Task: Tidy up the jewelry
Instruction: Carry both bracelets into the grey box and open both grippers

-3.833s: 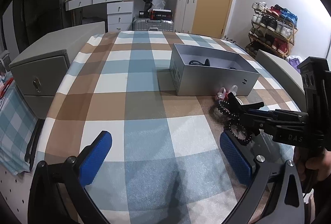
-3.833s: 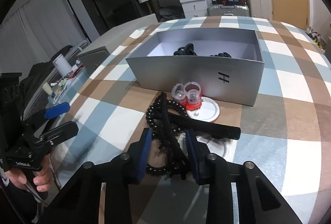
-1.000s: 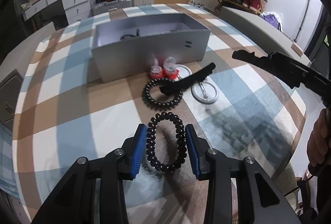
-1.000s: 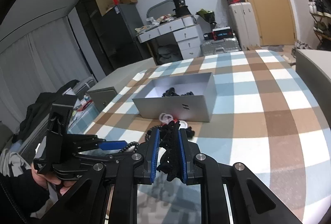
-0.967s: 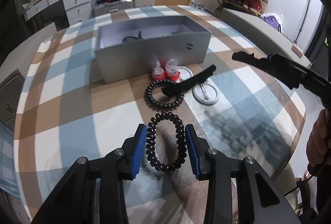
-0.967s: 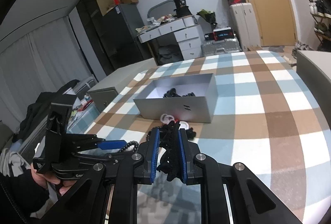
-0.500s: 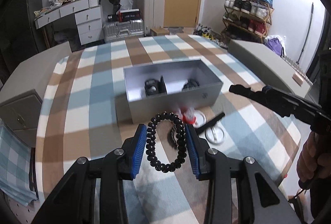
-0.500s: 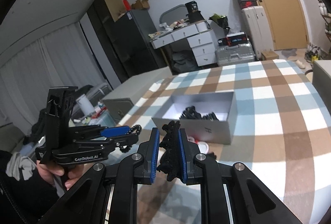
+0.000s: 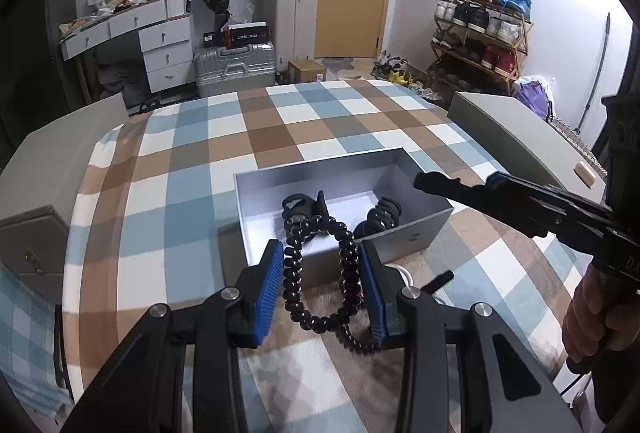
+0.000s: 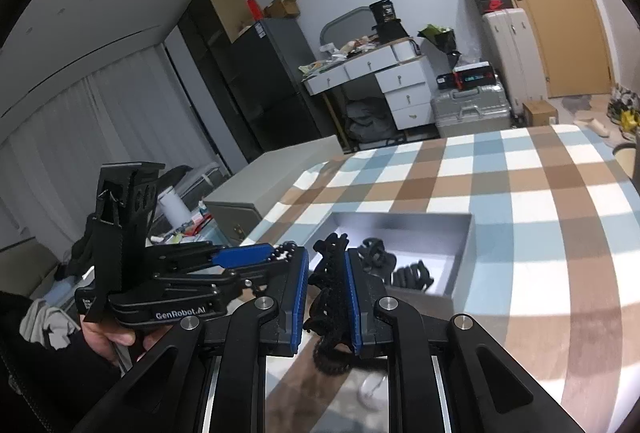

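The left claw (image 9: 323,287) is pinched on a black beaded bracelet (image 9: 320,273), held above the tabletop (image 9: 188,169) just in front of the open grey box (image 9: 344,201). It looks light and floppy, so gripping both sides of the loop makes sense. The right claw (image 10: 327,299) is clamped on a black lacy band (image 10: 330,297), which looks soft, squishy and snag-prone, over the box's near edge.

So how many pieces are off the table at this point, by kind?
Black bead bracelet, in left tongs: 1
Black lacy band, in right tongs: 1
Black coil, in grey box: 1
Other black piece, in box, kind unclear: 1
Total: 4
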`<move>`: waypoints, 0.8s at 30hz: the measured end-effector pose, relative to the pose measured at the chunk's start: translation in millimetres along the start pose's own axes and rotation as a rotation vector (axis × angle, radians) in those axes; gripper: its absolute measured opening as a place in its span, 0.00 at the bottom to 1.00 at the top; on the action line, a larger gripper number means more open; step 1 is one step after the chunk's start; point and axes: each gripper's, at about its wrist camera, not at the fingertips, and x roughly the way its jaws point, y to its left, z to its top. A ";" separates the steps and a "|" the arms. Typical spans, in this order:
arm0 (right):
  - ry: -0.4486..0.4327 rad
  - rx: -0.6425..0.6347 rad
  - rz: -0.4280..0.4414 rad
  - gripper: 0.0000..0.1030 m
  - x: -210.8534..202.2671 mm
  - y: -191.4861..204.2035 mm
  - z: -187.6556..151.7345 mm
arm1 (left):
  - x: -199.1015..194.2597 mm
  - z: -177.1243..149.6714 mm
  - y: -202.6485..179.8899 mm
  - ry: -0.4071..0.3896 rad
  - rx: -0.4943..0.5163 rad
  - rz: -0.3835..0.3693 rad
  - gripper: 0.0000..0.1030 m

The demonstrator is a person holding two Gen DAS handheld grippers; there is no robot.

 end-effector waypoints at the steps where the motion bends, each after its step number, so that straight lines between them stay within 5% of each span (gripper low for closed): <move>1: 0.001 -0.004 0.002 0.17 1.4 -0.6 1.3 | 2.6 2.4 0.2 0.003 0.004 -0.004 0.31; 24: 0.096 0.008 0.056 0.16 70.1 -56.5 33.1 | 58.3 39.9 1.0 0.071 -0.022 -0.113 0.31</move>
